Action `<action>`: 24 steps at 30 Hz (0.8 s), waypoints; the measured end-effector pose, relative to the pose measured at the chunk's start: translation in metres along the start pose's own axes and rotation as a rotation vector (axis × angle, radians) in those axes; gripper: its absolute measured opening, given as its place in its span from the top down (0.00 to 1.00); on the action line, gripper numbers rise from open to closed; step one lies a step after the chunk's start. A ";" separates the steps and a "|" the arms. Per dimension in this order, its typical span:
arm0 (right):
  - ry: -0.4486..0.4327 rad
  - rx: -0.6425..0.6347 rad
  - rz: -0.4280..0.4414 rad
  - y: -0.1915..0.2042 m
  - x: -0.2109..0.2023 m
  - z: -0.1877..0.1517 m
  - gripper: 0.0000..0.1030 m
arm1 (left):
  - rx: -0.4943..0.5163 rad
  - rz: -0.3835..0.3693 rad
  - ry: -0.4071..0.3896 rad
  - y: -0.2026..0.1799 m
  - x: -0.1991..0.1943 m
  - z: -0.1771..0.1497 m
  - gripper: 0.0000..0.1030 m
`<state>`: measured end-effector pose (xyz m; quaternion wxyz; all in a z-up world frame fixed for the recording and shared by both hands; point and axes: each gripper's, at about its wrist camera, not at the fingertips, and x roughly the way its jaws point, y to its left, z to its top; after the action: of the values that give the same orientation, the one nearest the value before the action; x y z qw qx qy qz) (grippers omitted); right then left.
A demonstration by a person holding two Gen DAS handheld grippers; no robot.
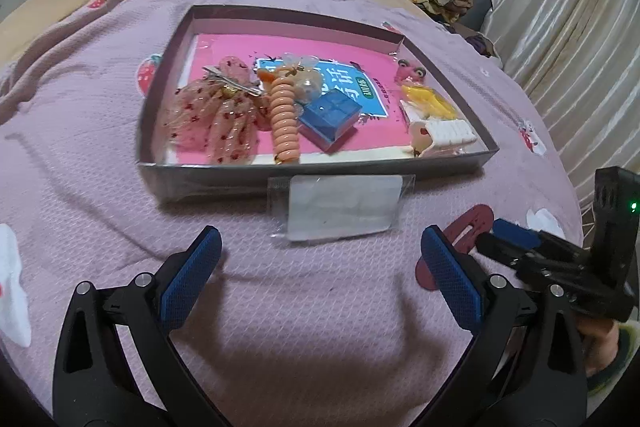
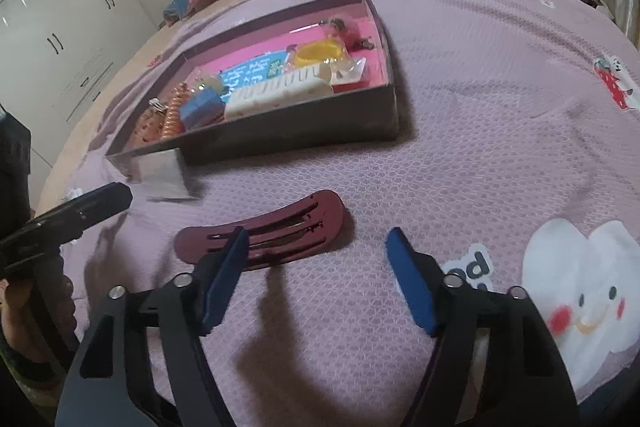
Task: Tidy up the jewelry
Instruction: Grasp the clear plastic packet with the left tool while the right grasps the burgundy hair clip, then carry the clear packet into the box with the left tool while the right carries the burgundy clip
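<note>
On a pink bedspread point(image 2: 460, 155), the right gripper point(image 2: 316, 259) hovers part-open and empty, its left pad overlapping a dark red hair clip point(image 2: 280, 231) lying at its eleven o'clock. The left gripper point(image 1: 320, 267) stands wide, holding nothing, a clear packet point(image 1: 340, 207) at twelve o'clock. Beyond, the tray point(image 1: 224, 183) already holds a frilly bow point(image 1: 216, 115), coil tie point(image 1: 284, 115) and blue box point(image 1: 328, 119). Picking up appears under way; the next move likely means straddling the clip and closing.
</note>
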<state>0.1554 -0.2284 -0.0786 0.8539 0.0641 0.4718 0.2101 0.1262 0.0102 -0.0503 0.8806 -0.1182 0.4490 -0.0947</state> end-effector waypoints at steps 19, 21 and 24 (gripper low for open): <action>-0.148 -0.031 0.017 -0.007 -0.034 0.012 0.90 | -0.027 0.001 0.024 -0.025 0.041 0.009 0.11; -0.165 -0.038 -0.008 -0.010 -0.041 0.012 0.91 | -0.019 0.025 0.016 -0.027 0.042 0.008 0.22; -0.189 -0.037 -0.014 -0.015 -0.048 0.016 0.93 | -0.016 0.026 0.011 -0.024 0.041 0.007 0.25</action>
<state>0.1510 -0.2609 -0.0368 0.8971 0.0643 0.3856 0.2057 0.1540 -0.0229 -0.0706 0.8783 -0.1191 0.4561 -0.0803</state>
